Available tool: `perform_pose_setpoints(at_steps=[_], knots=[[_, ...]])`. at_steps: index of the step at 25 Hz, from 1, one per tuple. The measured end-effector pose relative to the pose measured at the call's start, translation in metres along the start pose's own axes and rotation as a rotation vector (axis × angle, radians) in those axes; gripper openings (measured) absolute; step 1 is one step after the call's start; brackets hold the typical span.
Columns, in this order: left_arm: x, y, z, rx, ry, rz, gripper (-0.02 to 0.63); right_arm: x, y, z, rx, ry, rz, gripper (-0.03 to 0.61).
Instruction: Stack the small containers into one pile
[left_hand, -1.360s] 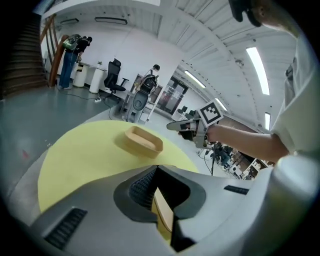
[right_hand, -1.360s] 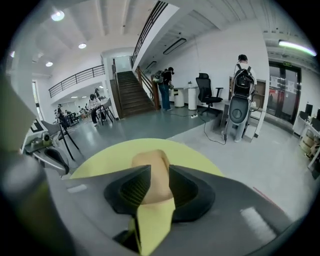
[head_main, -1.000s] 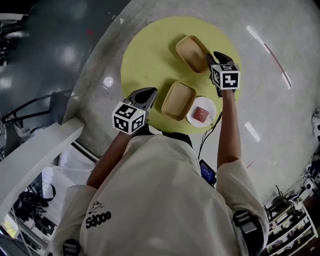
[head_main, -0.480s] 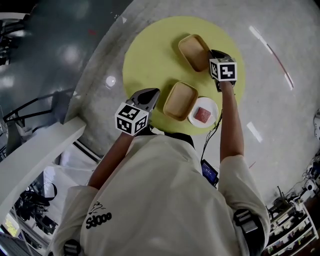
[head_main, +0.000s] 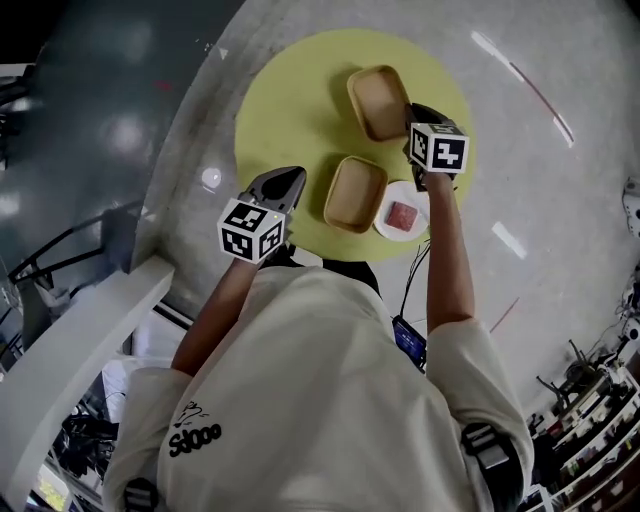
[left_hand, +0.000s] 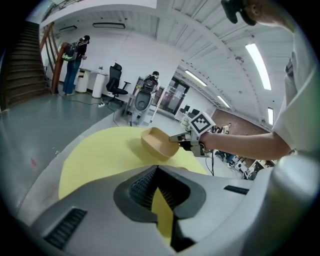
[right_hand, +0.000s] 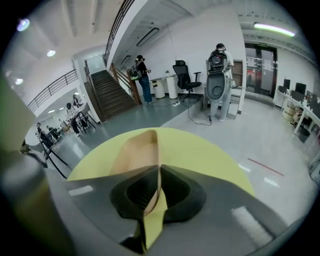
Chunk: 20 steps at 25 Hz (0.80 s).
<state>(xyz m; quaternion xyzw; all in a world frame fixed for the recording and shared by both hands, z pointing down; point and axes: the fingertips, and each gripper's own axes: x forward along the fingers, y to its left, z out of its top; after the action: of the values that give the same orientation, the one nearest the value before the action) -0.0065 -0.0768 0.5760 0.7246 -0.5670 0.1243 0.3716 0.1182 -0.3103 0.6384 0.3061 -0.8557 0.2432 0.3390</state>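
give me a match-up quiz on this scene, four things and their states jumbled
1 far container
2 near container
3 white dish
4 left gripper

a shut, nothing between its jaws
b holds a red thing
c wall pinched by the right gripper
d lies free on the yellow mat, empty

Pairs: 1-c, 2-d, 3-b, 4-a
The right gripper's jaws have just been closing, the far container's wall between them.

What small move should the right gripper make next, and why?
Probably lift the far container and carry it over the near container. The right gripper has just been closing its jaws and now pinches the far container's rim, and the near container lies empty.
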Motion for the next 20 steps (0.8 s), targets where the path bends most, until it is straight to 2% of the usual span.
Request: perform_pose_setpoints(at_steps=[9,20], knots=[[-0.005,0.005,0.031,0.118,0.029,-0.132,0.005,-0.091,0.024,-0.036,0.307,-0.137,-0.094,0.026],[-0.019,0.027,0.022,0.152,0.102,-0.224,0.005,-0.148,0.069,-0.077,0.484,-0.186,-0.22,0.026]])
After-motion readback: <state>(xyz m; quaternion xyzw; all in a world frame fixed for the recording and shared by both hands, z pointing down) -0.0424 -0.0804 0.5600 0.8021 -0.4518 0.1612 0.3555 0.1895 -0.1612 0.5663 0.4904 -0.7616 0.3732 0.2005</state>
